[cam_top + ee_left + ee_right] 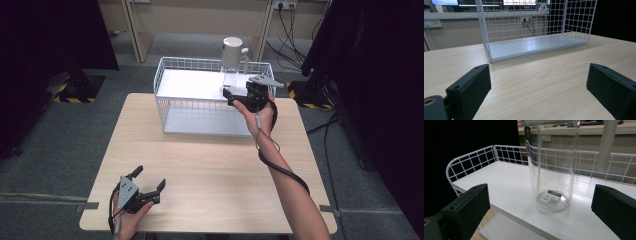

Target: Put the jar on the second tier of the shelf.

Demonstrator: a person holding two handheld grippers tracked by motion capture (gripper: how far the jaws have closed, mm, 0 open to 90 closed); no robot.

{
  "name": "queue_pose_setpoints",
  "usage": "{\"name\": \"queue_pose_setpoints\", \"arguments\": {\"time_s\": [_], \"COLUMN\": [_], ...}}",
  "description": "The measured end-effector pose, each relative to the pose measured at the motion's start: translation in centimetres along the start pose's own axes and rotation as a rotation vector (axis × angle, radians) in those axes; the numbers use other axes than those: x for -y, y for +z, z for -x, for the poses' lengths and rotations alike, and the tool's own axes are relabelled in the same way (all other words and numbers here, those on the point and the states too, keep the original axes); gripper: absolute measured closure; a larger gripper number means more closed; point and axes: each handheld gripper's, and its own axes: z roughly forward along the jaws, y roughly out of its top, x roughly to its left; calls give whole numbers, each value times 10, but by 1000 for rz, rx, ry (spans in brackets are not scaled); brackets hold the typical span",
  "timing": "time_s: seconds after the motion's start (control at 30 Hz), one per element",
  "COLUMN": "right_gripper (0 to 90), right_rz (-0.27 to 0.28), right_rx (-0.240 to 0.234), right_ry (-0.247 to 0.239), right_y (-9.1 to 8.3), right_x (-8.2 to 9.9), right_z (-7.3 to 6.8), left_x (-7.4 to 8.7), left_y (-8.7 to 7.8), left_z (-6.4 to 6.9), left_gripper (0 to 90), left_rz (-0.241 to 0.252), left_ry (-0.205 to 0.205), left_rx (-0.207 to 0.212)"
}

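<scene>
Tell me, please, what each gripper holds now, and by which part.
Nothing is held. The right gripper is open, apart from the clear glass pitcher; the left gripper is open above the wooden table.

The left gripper [148,179] sits low near the tabletop's near left corner, held in the left hand [127,212], its jaws spread wide with nothing between them. The right forearm [295,200] stretches from the near right edge toward the far side, where the right hand [261,116] holds the right gripper [228,96] raised, jaws wide apart and gripping nothing.
</scene>
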Motion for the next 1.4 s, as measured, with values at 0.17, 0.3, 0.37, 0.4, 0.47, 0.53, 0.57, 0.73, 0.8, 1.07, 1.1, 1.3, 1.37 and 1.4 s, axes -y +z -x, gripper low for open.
{"name": "queue_pose_setpoints", "arguments": {"time_s": [0.17, 0.3, 0.37, 0.4, 0.47, 0.53, 0.57, 0.73, 0.8, 1.07, 1.1, 1.3, 1.37, 1.4], "right_gripper": [18, 18, 18, 18, 18, 18, 18, 18, 18, 18, 18, 18, 18, 18], "right_rz": [-4, -9, -10, -11, -12, -13, -12, -12, -15, -32, -32, -38, -39, -43], "right_rx": [0, -6, -8, -10, -13, -15, -17, -21, -22, -21, -21, -21, -22, -22], "right_ry": [-9, -9, -14, -16, -20, -25, -29, -44, -49, -61, -62, -69, -70, -72], "right_y": [-5, -8, -10, -11, -14, -16, -17, -24, -26, -35, -36, -42, -43, -45], "right_x": [7, 12, 14, 15, 16, 17, 17, 19, 22, 31, 32, 38, 40, 41], "right_z": [-1, -2, -2, -2, -3, -4, -4, -6, -5, -3, -2, -2, -2, -2], "left_x": [0, 0, 0, 0, 0, 0, 0, 0, 0, 0, 0, 0, 0, 0], "left_y": [0, 0, 0, 0, 0, 0, 0, 0, 0, 0, 0, 0, 0, 0], "left_z": [0, 0, 0, 0, 0, 0, 0, 0, 0, 0, 0, 0, 0, 0], "left_gripper": [52, 52, 52, 52, 52, 52, 52, 52, 52, 52, 52, 52, 52, 52], "left_rz": [2, 1, 2, 2, 1, 1, 2, 0, 1, 0, 0, 0, 0, 0], "left_ry": [-3, -3, -3, -3, -3, -2, -2, 0, 0, 0, 0, 1, 0, 0], "left_rx": [-1, -1, -1, -1, -1, -2, -2, -3, -3, -5, -5, -6, -6, -7]}}
